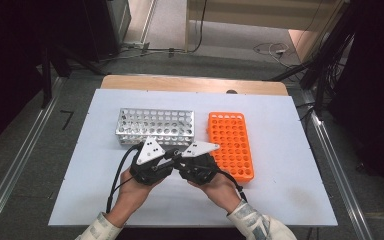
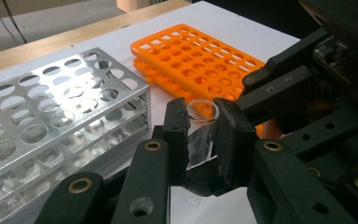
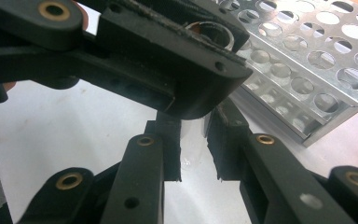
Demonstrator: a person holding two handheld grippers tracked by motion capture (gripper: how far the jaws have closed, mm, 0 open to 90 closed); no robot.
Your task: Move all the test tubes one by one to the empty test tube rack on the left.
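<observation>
Left claw [image 2: 201,135] is clamping a clear glass test tube [image 2: 202,122] between its two black jaws, with the tube's open rim standing just above the pads, while the right claw [image 3: 193,149] is sitting with its jaws parted by a narrow gap, reaching in from beneath the left one; something glassy is glinting in that gap, but whether the pads are touching it cannot be told. From the high view, both claws are meeting over the white table [image 1: 280,150], just in front of the shiny perforated metal tube rack [image 1: 155,126] and beside the flat orange plastic tube rack [image 1: 231,144], which is lying well within reach on the person's right. Both racks are looking empty in the holes that can be seen. By my judgement, a hand-over of the tube is going on: next, the right claw needs to be closing squarely on the tube's lower part before the left one lets go, keeping the tube upright so it can be lowered into a rack hole.
</observation>
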